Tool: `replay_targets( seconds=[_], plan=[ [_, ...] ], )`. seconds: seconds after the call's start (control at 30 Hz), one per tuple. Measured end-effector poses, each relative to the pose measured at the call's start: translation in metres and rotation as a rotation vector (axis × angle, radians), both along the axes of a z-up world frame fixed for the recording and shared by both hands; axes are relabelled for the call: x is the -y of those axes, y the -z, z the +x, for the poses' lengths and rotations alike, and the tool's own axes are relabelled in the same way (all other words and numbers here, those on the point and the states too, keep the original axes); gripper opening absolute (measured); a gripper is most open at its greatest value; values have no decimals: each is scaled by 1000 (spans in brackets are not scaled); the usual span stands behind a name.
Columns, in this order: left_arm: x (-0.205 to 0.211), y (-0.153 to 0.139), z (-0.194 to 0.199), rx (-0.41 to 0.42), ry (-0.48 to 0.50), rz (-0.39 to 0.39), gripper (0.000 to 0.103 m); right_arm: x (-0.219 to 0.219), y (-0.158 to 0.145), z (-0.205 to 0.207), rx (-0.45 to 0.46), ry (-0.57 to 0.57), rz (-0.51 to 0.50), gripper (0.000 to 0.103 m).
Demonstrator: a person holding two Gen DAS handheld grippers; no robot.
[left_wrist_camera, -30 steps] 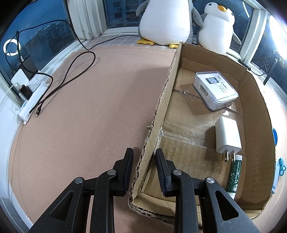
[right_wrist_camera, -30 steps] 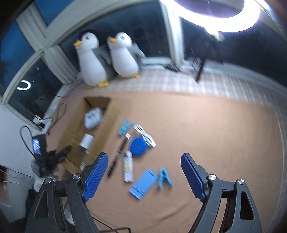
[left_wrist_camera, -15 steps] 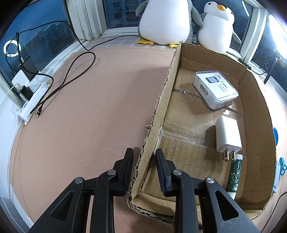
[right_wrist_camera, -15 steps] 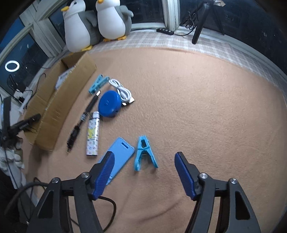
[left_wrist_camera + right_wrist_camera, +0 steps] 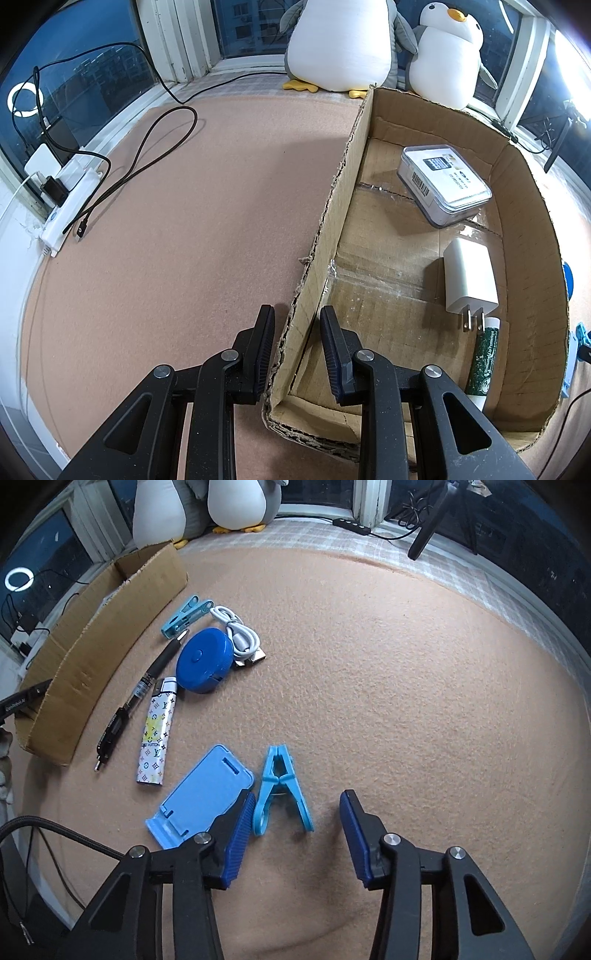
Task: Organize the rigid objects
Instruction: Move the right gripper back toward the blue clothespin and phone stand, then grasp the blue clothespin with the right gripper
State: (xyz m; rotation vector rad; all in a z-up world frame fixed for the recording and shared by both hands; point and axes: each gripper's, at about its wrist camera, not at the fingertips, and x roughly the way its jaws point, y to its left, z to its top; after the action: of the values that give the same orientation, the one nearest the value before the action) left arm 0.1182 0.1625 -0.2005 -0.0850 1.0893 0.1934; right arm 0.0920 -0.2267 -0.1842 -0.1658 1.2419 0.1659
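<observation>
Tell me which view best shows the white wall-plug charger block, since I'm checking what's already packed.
The left wrist view: the white wall-plug charger block lies flat on the floor of the cardboard box, fully visible, its two prongs pointing toward the camera. In the right wrist view the box's wall hides its inside, so the charger doesn't show.

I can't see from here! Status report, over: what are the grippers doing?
Left gripper shut on box wall. Right gripper closing around blue clip, pads not on it yet. Phone stand beside clip, close to one finger.
</observation>
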Motion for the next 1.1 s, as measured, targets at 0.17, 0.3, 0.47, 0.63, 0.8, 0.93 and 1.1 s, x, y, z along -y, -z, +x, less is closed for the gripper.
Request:
replay_targets(
  seconds=[0.17,0.3,0.47,0.63,0.8,0.93,1.1],
  plan=[
    [0,0,0,0,0,0,28,-2,3,4,0,-20,-39,33],
    [0,1,0,1,-1,-1,28,-3,2,8,3,-33,-64,29],
    [-1,0,0,1,-2,-2,28,0,-2,11,16,-17,-69,29],
    [0,1,-1,3,-6,-5,28,0,-24,12,66,-3,-36,29],
    [0,1,-1,3,-4,-6,28,-16,-54,19,130,-31,26,29],
    [0,1,0,3,-5,-5,28,-46,-76,26,167,-80,79,29],
    [1,1,-1,3,-5,-5,28,-94,-90,37,175,-151,145,29]
  ],
)
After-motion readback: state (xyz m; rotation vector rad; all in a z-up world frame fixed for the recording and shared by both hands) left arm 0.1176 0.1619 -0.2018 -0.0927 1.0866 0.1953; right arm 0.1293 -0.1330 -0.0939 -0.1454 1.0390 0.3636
